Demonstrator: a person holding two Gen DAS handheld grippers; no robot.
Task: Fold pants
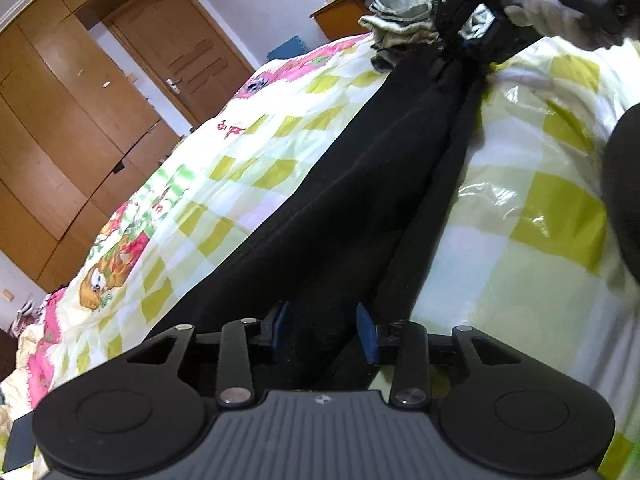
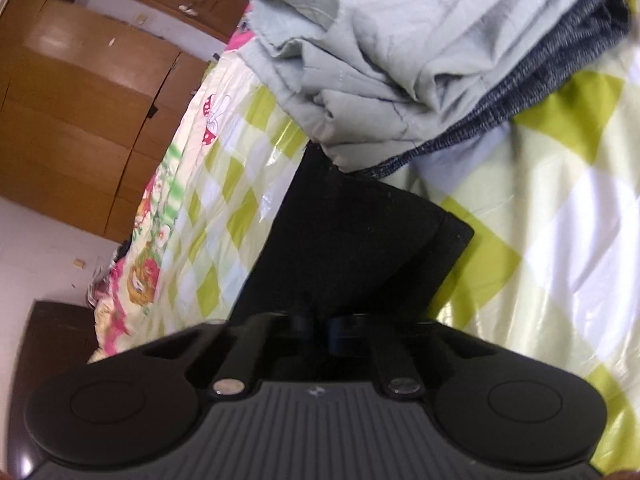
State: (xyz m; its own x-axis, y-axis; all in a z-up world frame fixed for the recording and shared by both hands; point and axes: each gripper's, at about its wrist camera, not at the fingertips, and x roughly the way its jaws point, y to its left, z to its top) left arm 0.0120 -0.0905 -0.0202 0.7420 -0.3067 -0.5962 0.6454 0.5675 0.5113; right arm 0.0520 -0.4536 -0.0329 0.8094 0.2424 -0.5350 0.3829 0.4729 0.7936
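Black pants [image 1: 360, 184] stretched long across bed; left fingers [image 1: 286, 334] parted astride fabric, right fingers [image 2: 320, 326] pinching hem.

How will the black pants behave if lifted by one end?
Probably floppy: the black pants lie limp and creased along the bedspread. Likely to sag and trail, since they stretch out long. Probably not slippery: the fabric looks matte in both views.

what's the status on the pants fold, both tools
Left tool apart around black pants, right tool shut on the far end. Pants stretched along bedspread. Folded clothes pile overlaps the end.
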